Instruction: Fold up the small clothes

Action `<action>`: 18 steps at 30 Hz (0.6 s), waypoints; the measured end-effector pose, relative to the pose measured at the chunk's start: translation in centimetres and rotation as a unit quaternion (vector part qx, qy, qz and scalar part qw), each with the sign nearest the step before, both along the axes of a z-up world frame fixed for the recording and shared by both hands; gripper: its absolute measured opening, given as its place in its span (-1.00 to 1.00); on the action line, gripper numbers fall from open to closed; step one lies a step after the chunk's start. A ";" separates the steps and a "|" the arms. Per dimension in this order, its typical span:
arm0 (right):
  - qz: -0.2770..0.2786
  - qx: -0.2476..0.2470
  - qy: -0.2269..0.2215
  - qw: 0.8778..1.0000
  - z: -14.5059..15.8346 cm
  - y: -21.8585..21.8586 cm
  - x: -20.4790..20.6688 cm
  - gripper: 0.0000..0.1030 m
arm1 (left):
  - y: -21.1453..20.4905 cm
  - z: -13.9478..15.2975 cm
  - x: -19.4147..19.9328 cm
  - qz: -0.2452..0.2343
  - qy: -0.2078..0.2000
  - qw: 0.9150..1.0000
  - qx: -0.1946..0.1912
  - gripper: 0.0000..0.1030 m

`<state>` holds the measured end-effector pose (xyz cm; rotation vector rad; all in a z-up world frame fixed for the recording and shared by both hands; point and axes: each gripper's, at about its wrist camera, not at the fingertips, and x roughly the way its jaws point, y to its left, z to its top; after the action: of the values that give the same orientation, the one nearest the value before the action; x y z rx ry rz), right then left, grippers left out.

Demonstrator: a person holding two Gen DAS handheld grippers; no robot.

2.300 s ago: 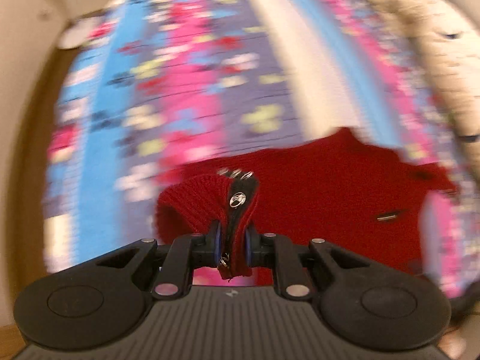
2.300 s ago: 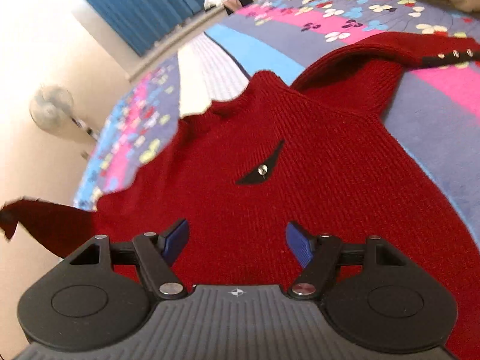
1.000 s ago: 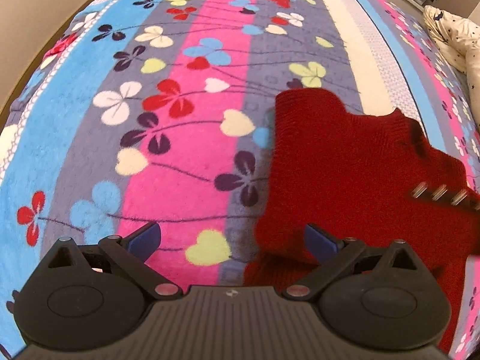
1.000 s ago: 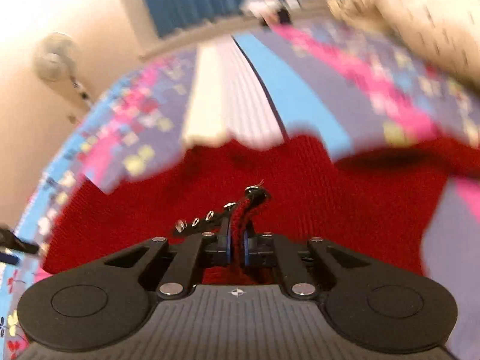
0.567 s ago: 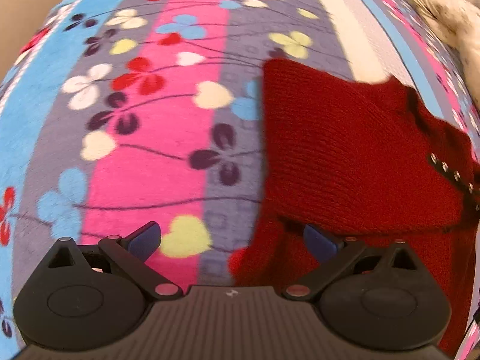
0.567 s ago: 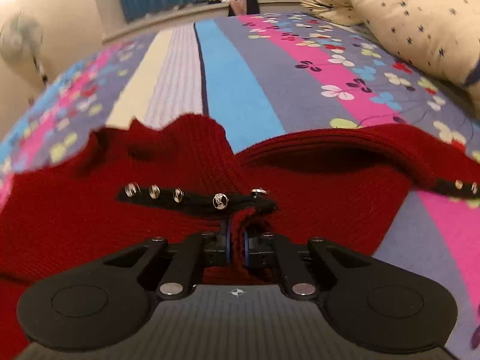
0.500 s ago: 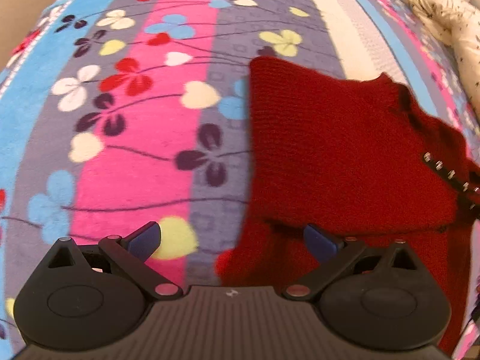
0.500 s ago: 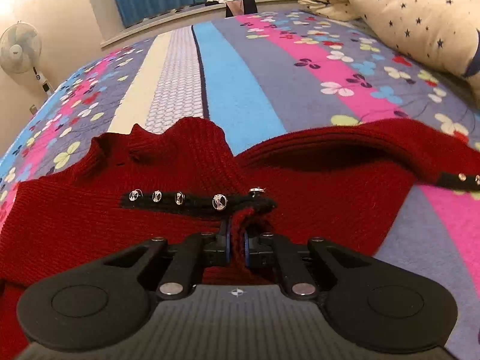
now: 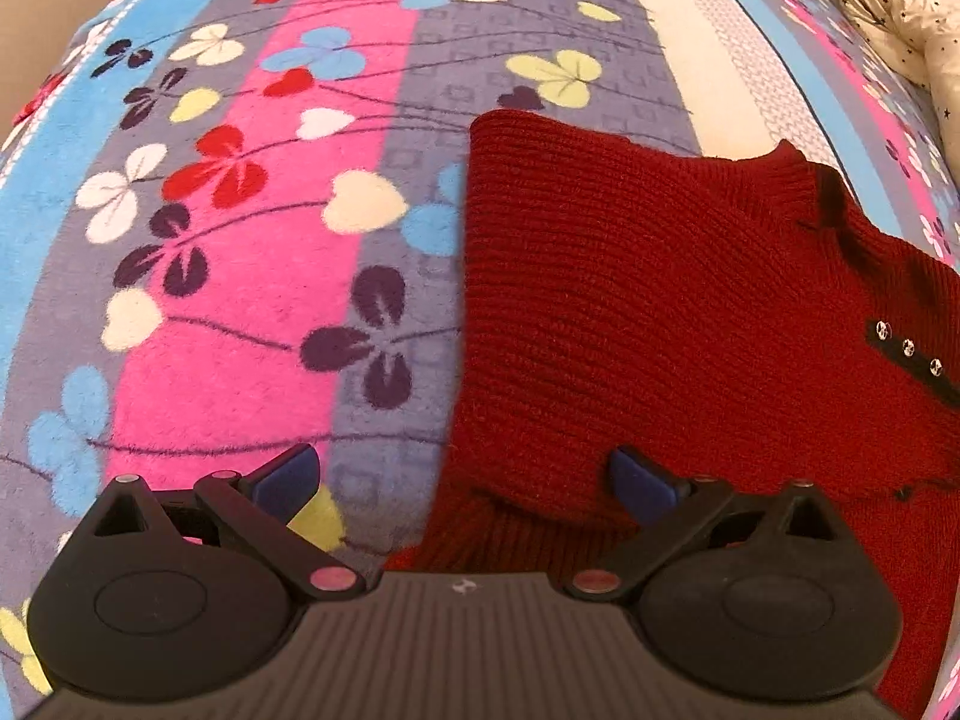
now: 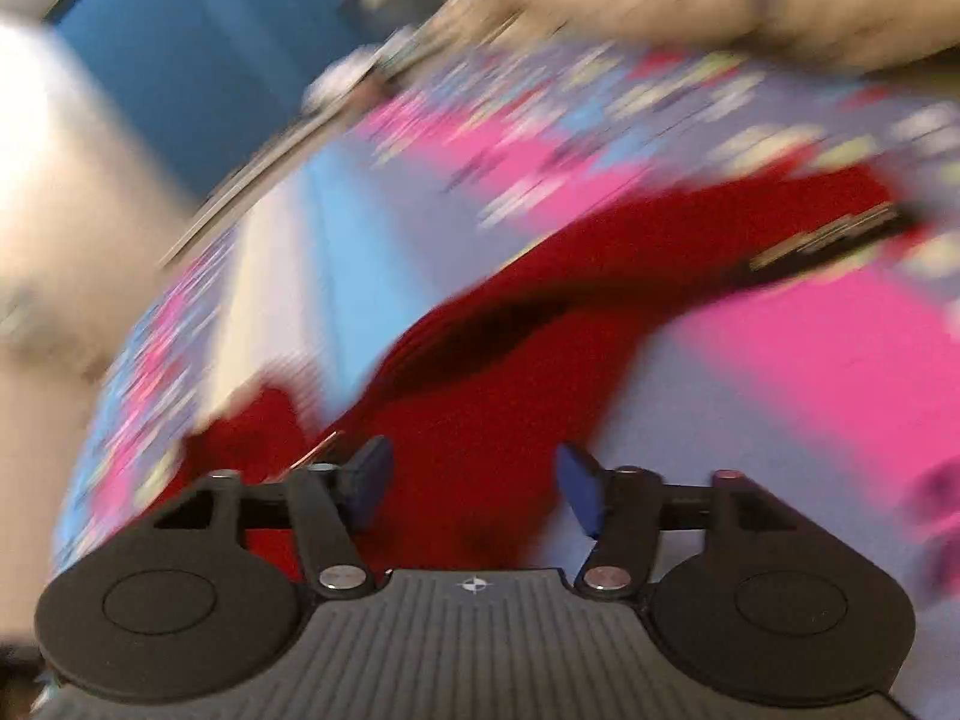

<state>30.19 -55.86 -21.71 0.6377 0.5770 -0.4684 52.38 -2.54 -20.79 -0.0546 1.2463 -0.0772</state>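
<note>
Red sweater (image 9: pixel 660 324): on the bed (image 9: pixel 252 240), at 3 o'clock in the left view, one sleeve folded across. Left tool (image 9: pixel 465 480): open, empty, straddling the sweater's left edge. Right tool (image 10: pixel 474 480): jaws just opened, nothing pinched; next grip best taken at the outlying sleeve (image 10: pixel 750 222), 1 o'clock, folding it squarely inward.

Left gripper (image 9: pixel 465 483): black matte plastic, ribbed grey-black centre plate with a small white logo, two round side housings with circular insets, angled black link arms on silvery-pink pivot screws, blue pads (image 9: pixel 287 471) on the fingertips. Right gripper (image 10: pixel 474 483): same build, ribbed plate with a white cross-shaped mark, silver pivot screws, blue pads (image 10: pixel 371 480), view motion-blurred.
</note>
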 end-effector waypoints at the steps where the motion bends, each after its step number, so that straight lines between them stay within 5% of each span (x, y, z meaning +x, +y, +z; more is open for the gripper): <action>1: -0.025 -0.028 0.019 0.999 -0.1 -1.4 -0.3 0.27 | 0.0 0.0 0.0 0.000 0.001 1.000 0.001 0.99; 3: -0.041 -0.126 0.076 0.988 -0.8 -3.7 0.0 0.39 | -0.2 0.1 0.0 0.004 0.002 1.000 0.003 0.99; 7: 0.037 -0.282 0.189 0.940 -4.2 -5.5 2.5 0.59 | -0.6 0.0 0.1 0.008 0.004 1.000 0.011 0.99; 9: 0.056 -0.323 0.203 0.923 -5.6 -6.0 3.6 0.68 | -0.8 -0.1 0.2 0.013 0.006 1.000 0.016 0.99; 12: 0.053 -0.345 0.187 0.918 -6.4 -7.7 5.8 0.71 | -1.1 -0.2 0.3 0.021 0.010 0.999 0.023 0.99; 13: 0.057 -0.338 0.184 0.921 -6.5 -8.2 6.2 0.36 | -1.2 -0.2 0.3 0.023 0.012 0.999 0.026 0.99; 15: 0.079 -0.283 0.183 0.938 -5.8 -9.6 6.7 -0.78 | -1.5 -0.2 0.4 0.022 0.014 0.999 0.031 0.99; 18: 0.056 -0.219 0.136 0.965 -1.8 -10.7 4.9 -0.80 | -2.0 0.0 0.8 0.013 0.010 0.999 0.039 0.99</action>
<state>35.07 -66.57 -23.51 0.1163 0.7361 -0.5595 53.17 -4.50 -20.78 -0.0045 1.2670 -0.0055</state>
